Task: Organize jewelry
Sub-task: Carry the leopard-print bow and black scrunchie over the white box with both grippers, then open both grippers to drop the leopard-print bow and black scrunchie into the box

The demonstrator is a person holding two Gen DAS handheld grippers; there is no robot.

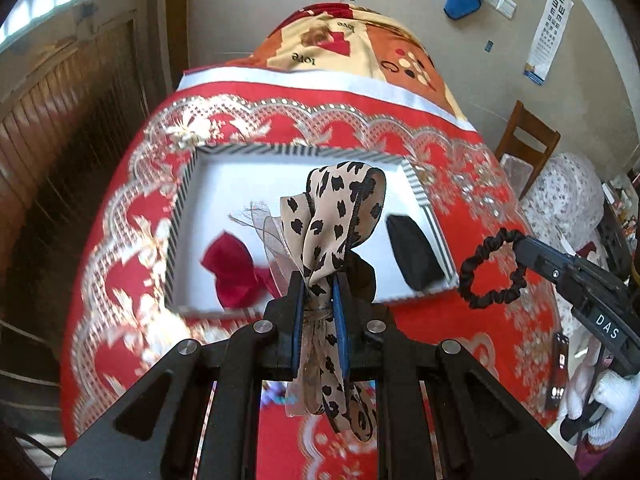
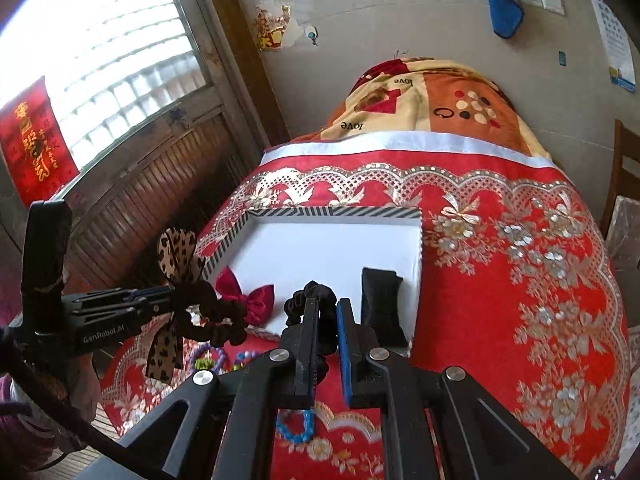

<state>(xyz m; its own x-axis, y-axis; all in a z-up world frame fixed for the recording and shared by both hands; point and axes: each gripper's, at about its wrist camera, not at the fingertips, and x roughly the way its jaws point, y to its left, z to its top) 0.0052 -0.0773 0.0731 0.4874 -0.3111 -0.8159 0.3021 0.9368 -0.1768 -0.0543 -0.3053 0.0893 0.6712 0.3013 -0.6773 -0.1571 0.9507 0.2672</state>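
My left gripper [image 1: 319, 280] is shut on a leopard-print ribbon bow [image 1: 336, 216], held above the near edge of a striped-rim white tray [image 1: 256, 150]. In the tray lie a red bow [image 1: 232, 276] and a black pouch [image 1: 414, 254]. My right gripper [image 1: 520, 246] holds a black scrunchie [image 1: 490, 268] at the tray's right; in its own view [image 2: 325, 304] the scrunchie [image 2: 316, 294] hangs on the left finger, with a gap between the fingers. The left gripper [image 2: 172, 294] with the bow [image 2: 176, 256] also shows there, over a dark scrunchie part [image 2: 216, 316].
The tray [image 2: 332, 212] sits on a red floral tablecloth [image 2: 520, 280]. Colourful bead bracelets [image 2: 296, 426] lie on the cloth near me. A patterned blanket [image 1: 360, 40] is heaped behind the table. A wooden chair [image 1: 524, 140] stands at the right, wood panelling at the left.
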